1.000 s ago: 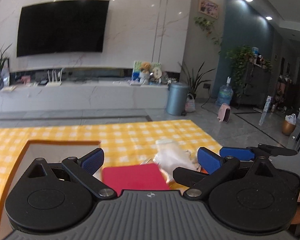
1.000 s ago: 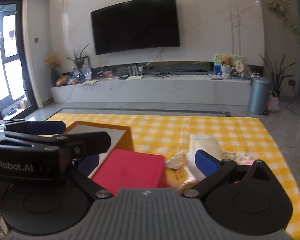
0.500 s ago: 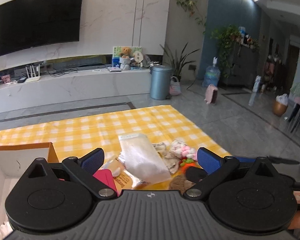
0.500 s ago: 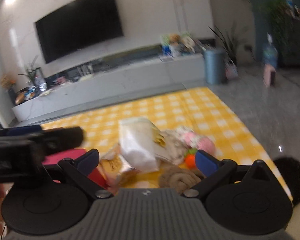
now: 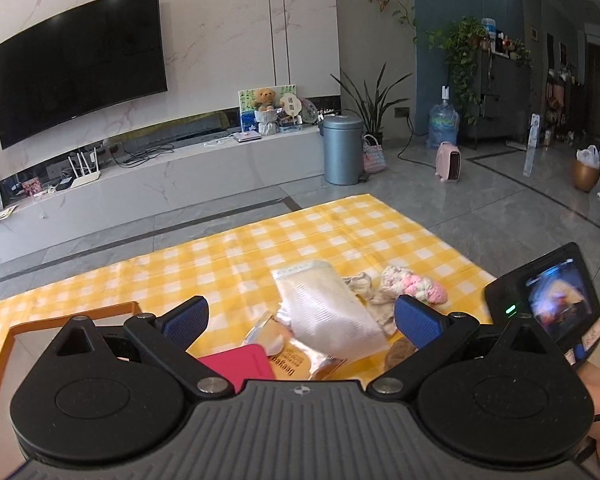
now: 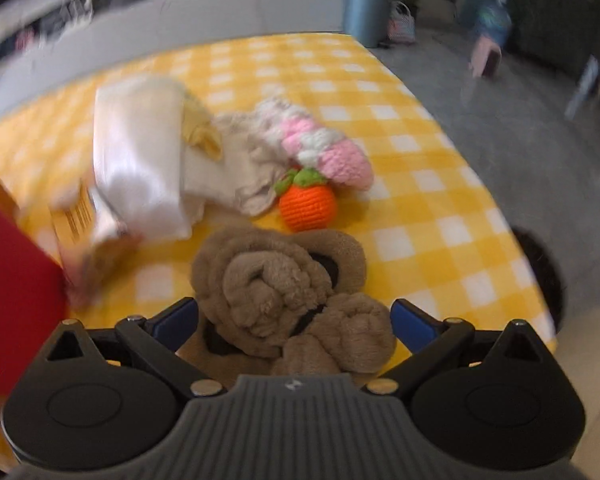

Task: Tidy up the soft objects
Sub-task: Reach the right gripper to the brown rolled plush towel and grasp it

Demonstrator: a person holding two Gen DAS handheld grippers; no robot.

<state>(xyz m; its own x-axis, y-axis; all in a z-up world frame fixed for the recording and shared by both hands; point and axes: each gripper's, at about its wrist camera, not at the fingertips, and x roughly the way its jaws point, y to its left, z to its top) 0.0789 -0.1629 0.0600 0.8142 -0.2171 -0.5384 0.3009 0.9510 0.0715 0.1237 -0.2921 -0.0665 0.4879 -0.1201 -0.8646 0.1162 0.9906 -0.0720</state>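
The left hand-held gripper (image 5: 302,316) has a ribbed grey body with a small round emblem at its front edge, two black round-hubbed plates, black link arms with silver screws, and blue textured pads (image 5: 188,320) on the fingers. The right hand-held gripper (image 6: 294,320) is built alike: grey ribbed body with a small white mark, black plates, silver screws, blue pads (image 6: 410,320). In the left view its back carries a black-framed lit screen (image 5: 556,304) with a green light

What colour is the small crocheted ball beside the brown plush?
Orange with a green leafy top; the crocheted ball shows best in the right wrist view.
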